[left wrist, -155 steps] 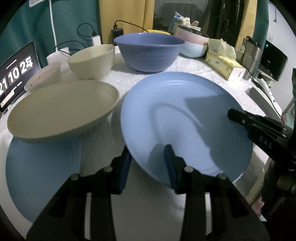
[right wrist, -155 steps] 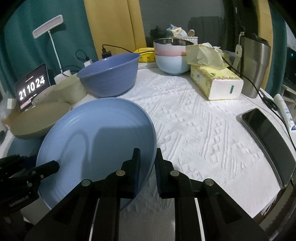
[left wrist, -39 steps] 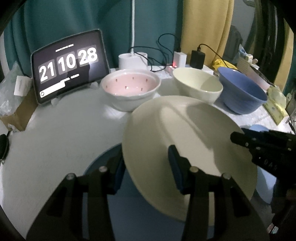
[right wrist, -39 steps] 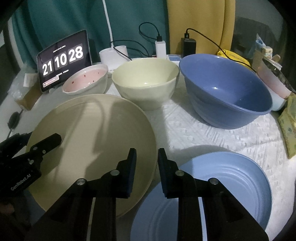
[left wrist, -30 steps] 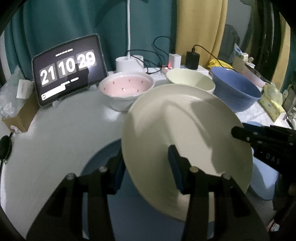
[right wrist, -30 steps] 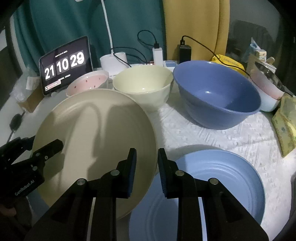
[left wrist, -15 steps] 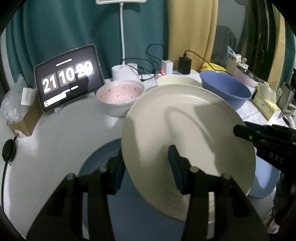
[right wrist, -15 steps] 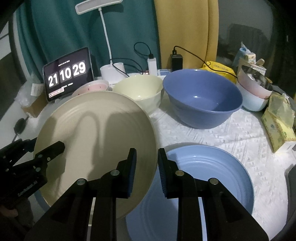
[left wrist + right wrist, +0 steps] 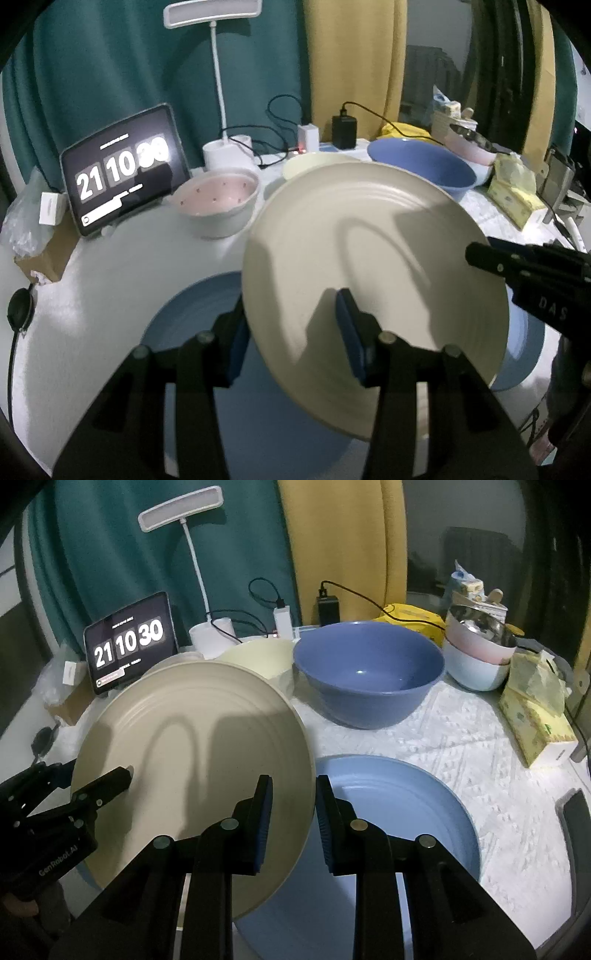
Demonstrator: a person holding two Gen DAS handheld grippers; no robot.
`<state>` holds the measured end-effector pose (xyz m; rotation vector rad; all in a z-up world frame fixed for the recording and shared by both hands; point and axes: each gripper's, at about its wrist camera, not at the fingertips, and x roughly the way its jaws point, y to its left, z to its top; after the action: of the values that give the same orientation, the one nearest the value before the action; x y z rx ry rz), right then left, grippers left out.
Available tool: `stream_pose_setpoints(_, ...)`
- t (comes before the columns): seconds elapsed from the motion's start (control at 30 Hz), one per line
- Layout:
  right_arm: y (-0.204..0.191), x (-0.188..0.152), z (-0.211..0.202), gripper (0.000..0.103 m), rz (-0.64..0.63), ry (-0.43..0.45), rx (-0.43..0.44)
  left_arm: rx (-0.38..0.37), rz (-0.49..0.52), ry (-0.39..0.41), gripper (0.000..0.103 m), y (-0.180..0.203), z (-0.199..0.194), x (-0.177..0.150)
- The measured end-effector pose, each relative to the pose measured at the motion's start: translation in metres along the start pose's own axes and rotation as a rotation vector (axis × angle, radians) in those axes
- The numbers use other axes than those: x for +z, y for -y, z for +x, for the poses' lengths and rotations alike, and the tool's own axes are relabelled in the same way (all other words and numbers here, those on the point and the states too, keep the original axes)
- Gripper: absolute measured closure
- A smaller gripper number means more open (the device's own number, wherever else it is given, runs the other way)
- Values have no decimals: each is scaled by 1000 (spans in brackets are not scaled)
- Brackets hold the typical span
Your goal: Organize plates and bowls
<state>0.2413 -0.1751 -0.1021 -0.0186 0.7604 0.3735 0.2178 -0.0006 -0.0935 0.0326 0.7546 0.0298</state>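
Note:
A beige plate (image 9: pixel 369 258) (image 9: pixel 192 746) hangs tilted above the table, carried by both grippers. My left gripper (image 9: pixel 291 336) is shut on its near left rim, one finger over the plate and one under it. My right gripper (image 9: pixel 293 812) is shut on the opposite rim and shows as a black finger (image 9: pixel 480 258) in the left wrist view. One light blue plate (image 9: pixel 192 321) lies on the table under the beige one, and a second blue plate (image 9: pixel 399 812) lies to the right. Behind stand a pink bowl (image 9: pixel 218 199), a cream bowl (image 9: pixel 262 657) and a large blue bowl (image 9: pixel 369 672).
A tablet clock (image 9: pixel 129 642), a white desk lamp (image 9: pixel 214 627) and chargers with cables line the back edge. Stacked pink and white bowls (image 9: pixel 476 657), a tissue box (image 9: pixel 535 716) and a phone (image 9: pixel 576 812) sit on the right. A cardboard box (image 9: pixel 44 251) is at the left.
Both grippers have risen and drawn back with the beige plate, which now hangs higher over the blue plates and hides more of the cream bowl. The clock has ticked on.

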Motion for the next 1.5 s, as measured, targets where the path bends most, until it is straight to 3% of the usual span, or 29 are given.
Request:
stream_pose_setpoints(0.93,82,-33,-15,77,123,-11,-53,-60,129,-70,57,87,19,-7)
stream_pose_setpoints(1.5,113,-47,-21,77,172,-21,-103,-79,193,-128,56,119,39,-17)
